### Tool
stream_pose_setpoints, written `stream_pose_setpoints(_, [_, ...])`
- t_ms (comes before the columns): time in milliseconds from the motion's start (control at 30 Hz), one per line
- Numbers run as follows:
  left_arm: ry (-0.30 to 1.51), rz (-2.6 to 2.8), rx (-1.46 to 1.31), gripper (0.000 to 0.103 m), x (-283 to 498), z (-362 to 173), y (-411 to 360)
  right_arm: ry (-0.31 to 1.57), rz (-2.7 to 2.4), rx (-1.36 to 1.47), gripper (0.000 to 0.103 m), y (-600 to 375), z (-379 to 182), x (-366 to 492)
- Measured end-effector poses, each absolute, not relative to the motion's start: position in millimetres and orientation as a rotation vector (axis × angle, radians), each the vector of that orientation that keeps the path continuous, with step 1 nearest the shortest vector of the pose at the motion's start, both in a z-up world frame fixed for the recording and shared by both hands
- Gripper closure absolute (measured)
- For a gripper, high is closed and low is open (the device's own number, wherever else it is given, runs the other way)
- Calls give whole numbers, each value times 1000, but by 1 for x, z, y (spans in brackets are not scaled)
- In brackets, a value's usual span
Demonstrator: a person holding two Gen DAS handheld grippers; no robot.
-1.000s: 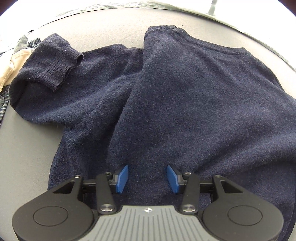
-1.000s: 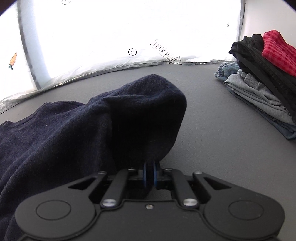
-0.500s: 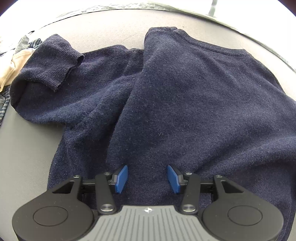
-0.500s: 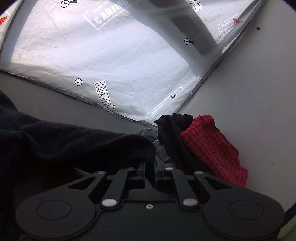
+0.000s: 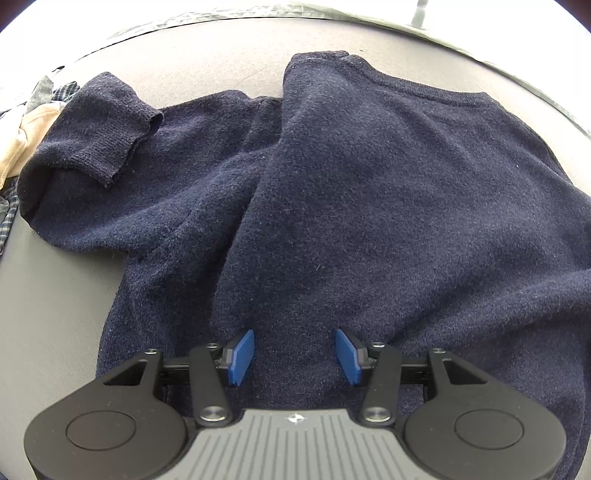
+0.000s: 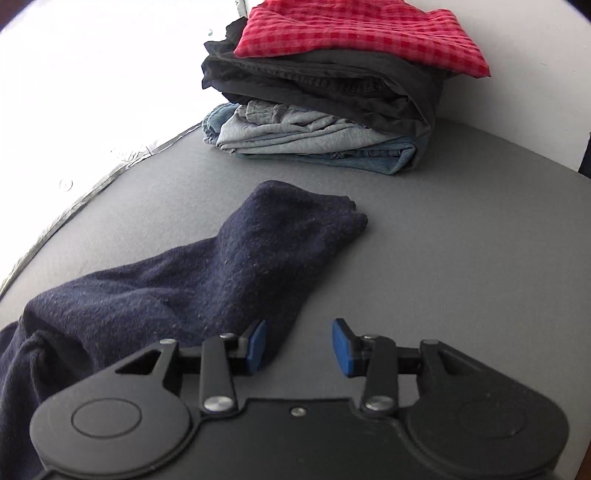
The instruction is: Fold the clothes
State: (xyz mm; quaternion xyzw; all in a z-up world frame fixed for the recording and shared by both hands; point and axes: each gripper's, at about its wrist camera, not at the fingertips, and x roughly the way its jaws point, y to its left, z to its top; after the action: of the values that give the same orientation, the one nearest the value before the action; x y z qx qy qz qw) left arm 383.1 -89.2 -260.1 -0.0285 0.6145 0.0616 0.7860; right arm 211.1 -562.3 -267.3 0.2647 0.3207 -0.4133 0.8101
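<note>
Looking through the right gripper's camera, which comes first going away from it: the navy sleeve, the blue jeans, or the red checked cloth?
From the right gripper:
1. Navy sleeve, just ahead, left.
2. Blue jeans, bottom of the stack beyond.
3. Red checked cloth, top of that stack.

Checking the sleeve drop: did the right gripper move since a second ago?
Yes. The right gripper swung toward the folded pile, which now fills the top of its view; its jaws are opening, the navy sleeve lying released on the table.

Left wrist view: steeply downward, close over dark navy knitted sweater [image 5: 369,206] on grey tabletop [image 5: 48,302]. Right wrist view: slanting lower, across outstretched navy sleeve [image 6: 236,258] toward stack of folded clothes [image 6: 332,96]. Shared: sweater, tabletop.
</note>
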Motion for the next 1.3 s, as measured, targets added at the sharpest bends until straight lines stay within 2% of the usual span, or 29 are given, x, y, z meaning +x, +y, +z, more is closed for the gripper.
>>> stream_pose_setpoints(67, [1320, 133, -60, 52, 383, -260, -89, 624, -923, 591, 59, -575, -266, 209])
stream_pose_setpoints(200, [1315, 137, -60, 51, 383, -259, -90, 586, -934, 610, 45, -603, -271, 221])
stream_pose_setpoints(467, [1317, 138, -57, 51, 389, -255, -90, 611, -1014, 597, 35, -623, -293, 248])
stream_pose_setpoints(500, [1317, 139, -57, 51, 389, -254, -90, 609, -1015, 586, 38, -622, -293, 250])
stream_pose_setpoints(533, [1317, 143, -58, 51, 388, -253, -89, 607, -1015, 575, 61, -621, -292, 252])
stream_pose_setpoints(600, [1320, 146, -57, 51, 389, -253, -89, 620, -1023, 538, 86, -619, -291, 254])
stream_pose_setpoints(633, [1322, 147, -57, 51, 389, -253, -89, 615, -1009, 533, 93, -621, -288, 254])
stream_pose_setpoints(867, [1325, 143, -60, 50, 390, -254, -87, 513, -1078, 297, 94, -639, -246, 243])
stream_pose_setpoints(933, [1325, 142, -61, 50, 390, -254, -86, 533, -1092, 273, 93, -649, -244, 245])
stream_pose_setpoints(1067, [1324, 140, -63, 50, 390, -255, -86, 723, -1082, 329, 90, -667, -279, 254])
stream_pose_setpoints(1167, [1323, 138, -64, 50, 390, -256, -86, 726, -1091, 369, 73, -661, -284, 245])
stream_pose_setpoints(1200, [1324, 137, -66, 50, 392, -256, -86, 723, -1097, 364, 59, -655, -281, 242])
stream_pose_setpoints(1300, [1322, 134, -84, 49, 394, -257, -85, 709, -1102, 360, 56, -635, -273, 229])
